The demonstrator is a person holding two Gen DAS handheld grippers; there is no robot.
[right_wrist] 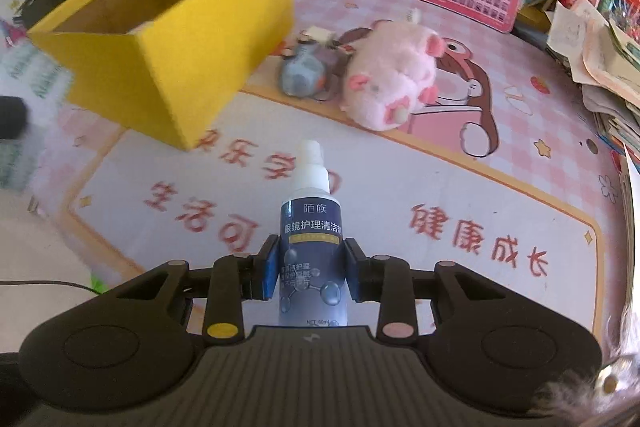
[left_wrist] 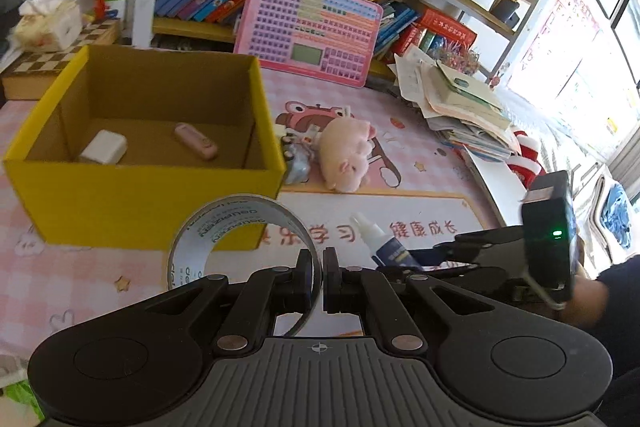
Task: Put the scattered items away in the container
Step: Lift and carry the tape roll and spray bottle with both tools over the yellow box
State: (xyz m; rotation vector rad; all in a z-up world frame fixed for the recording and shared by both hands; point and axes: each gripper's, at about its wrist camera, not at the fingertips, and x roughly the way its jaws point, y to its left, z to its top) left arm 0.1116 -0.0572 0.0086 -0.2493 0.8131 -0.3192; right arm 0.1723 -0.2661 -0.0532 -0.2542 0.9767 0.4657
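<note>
Progress stands at roughly the midpoint, judged from the present layout. Two items already lie on the floor of the yellow box (left_wrist: 152, 195): a white block (left_wrist: 103, 146) and a pink oblong case (left_wrist: 196, 141). Two more are in hand. The left gripper (left_wrist: 322, 263) is pinched fully closed on the wall of a tape roll (left_wrist: 240, 239), one finger inside the ring and one outside, so the roll stands on edge just ahead of the fingertips with the box directly beyond it. The right gripper (right_wrist: 311, 269) is clamped on the body of a spray bottle (right_wrist: 310, 239), its blue pads (right_wrist: 272, 273) pressing on the dark label from both sides and the white nozzle pointing forward past the fingertips. Two items remain loose on the pink desk mat (right_wrist: 400, 179): a pink plush pig (right_wrist: 394, 83) and a small grey-blue toy (right_wrist: 302, 77), touching each other, well ahead of the right fingers and just beside the box's near corner. The bottle is slim and rigid, white-capped, with a navy printed label; the roll is thin-walled, silver-grey and printed inside.
</note>
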